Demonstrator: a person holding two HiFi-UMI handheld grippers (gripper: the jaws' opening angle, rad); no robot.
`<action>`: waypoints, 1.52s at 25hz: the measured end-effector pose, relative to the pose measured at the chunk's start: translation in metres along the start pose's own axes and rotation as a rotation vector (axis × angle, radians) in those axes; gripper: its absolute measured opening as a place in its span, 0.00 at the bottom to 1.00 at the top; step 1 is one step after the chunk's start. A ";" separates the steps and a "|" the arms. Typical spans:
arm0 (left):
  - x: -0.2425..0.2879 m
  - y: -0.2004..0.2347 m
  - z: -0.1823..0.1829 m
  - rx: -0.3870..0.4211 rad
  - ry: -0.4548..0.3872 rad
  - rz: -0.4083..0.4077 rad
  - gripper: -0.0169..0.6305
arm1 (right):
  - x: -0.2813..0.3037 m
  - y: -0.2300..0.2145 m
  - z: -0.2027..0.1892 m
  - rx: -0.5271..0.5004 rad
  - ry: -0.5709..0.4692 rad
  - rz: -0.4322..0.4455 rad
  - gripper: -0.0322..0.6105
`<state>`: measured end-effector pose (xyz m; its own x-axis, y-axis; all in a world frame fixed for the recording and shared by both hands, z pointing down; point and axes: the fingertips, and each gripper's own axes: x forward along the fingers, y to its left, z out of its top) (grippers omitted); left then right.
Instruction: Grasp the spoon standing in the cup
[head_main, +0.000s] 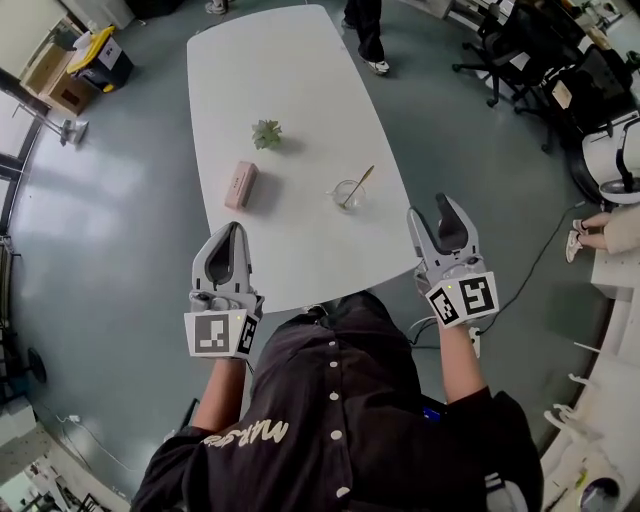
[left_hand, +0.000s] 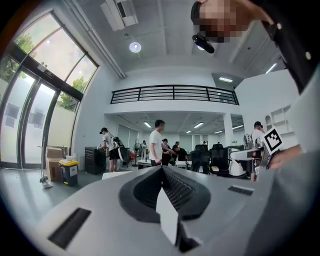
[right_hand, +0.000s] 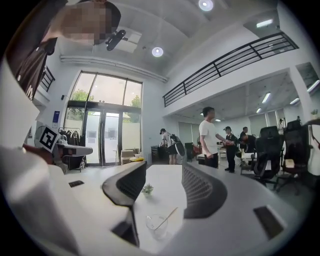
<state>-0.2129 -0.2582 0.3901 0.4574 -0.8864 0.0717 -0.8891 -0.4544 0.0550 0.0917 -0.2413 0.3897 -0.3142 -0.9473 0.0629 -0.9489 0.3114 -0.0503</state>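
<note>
My right claw (head_main: 430, 210) is spread wide with nothing in it, held just off the near right edge of the white desk (head_main: 300, 90). The thin, pale gold spoon (head_main: 358, 186) leans to the right in a clear glass cup (head_main: 347, 195) on the desk's near right part, apart from both claws. My left claw (head_main: 234, 232) is pressed together, near left.

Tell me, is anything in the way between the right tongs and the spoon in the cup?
No, nothing I can see. Only bare white table lies between the open right tongs and the spoon leaning in the glass cup. The pink box and little plant sit farther left, out of the path.
</note>
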 end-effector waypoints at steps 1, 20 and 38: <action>0.004 -0.001 -0.002 -0.003 0.007 -0.006 0.04 | 0.004 -0.001 -0.006 0.011 0.018 0.004 0.38; 0.054 -0.027 -0.031 -0.048 0.120 -0.003 0.04 | 0.115 -0.049 -0.150 0.073 0.438 0.290 0.40; 0.065 -0.052 -0.075 -0.076 0.205 -0.020 0.04 | 0.150 -0.032 -0.238 0.060 0.737 0.549 0.23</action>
<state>-0.1359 -0.2853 0.4667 0.4753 -0.8372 0.2706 -0.8797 -0.4564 0.1332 0.0680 -0.3750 0.6376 -0.6780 -0.3737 0.6329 -0.6649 0.6789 -0.3114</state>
